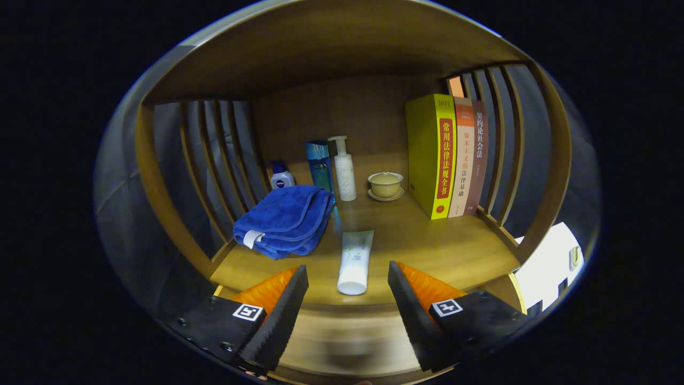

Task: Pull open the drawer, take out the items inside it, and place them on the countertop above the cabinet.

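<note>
Left of centre a folded blue towel [283, 220] lies on the countertop [427, 240]; at lower centre a white tube [355, 262] lies just ahead of the gripper [347, 278], whose fingers stand wide and empty. The books [446, 155] stand upper right. No drawer can be made out, so the sound move is probably to lower the gripper squarely toward the cabinet front before reaching for a handle.

The gripper [347, 278] was held level and pointed straight ahead, with its two fingers spread wide apart. Nothing was clasped between them, and no contact with anything was made by either finger. The left finger [286, 305] and the right finger were angled slightly inward toward their tips, their toothed inner faces turned to one another across the open gap. A square marker was carried on the body behind each finger. The holding hand could not be made out.
</note>
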Available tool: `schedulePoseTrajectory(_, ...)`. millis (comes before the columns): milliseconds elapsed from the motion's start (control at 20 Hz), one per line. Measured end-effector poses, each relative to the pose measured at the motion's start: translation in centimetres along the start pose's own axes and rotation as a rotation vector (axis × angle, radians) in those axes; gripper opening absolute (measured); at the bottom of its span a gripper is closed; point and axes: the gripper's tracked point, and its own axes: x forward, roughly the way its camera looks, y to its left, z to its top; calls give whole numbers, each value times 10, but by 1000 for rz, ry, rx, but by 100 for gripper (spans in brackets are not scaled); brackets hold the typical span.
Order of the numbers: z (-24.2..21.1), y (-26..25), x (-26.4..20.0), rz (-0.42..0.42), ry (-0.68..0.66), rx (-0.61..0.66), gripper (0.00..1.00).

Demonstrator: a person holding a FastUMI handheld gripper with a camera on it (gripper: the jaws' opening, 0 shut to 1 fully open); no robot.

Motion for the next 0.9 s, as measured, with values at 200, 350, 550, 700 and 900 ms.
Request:
schedulePoseTrajectory(200, -11, 16, -28, 45, -14, 19, 99)
schedulePoseTrajectory(350, -26, 19, -47, 49, -34, 16, 99)
schedulePoseTrajectory(550, -50, 14, -70, 33, -65, 24, 99)
schedulePoseTrajectory(700, -74, 9, -82, 21, -47, 25, 99)
schedulePoseTrajectory(900, -100, 5, -97, 9, -46, 27, 99)
